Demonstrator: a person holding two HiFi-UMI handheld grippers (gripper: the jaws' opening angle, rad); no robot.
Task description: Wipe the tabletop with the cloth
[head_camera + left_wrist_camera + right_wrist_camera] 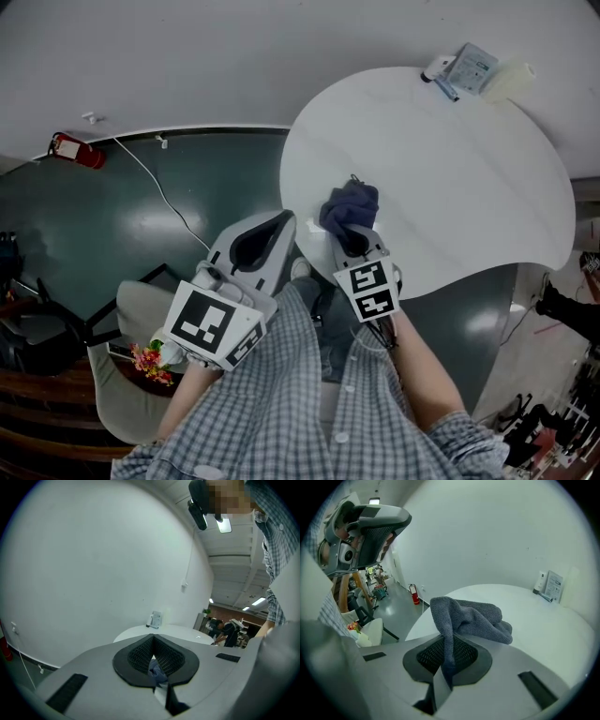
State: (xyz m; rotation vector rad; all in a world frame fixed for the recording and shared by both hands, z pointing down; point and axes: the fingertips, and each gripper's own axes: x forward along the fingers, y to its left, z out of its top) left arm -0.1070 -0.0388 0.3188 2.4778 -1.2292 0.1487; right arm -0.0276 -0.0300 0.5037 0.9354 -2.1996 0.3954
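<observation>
The right gripper (354,239) pinched the cloth (349,206) at the table's (469,187) near edge, its top stretching ahead, while the left gripper (270,232) hung off-table, pressed together and empty.

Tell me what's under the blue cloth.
Only the white table shows around the cloth, which is pinched in the right tool. The patch directly beneath is covered, so anything there can't be seen.

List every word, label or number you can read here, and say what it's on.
Nothing can be read.
Card: print too small to read.
Bottle: label too blurred to read.
Left cube, right cube: black-and-white square patterns, no letters.
Extinguisher: no legible label.
</observation>
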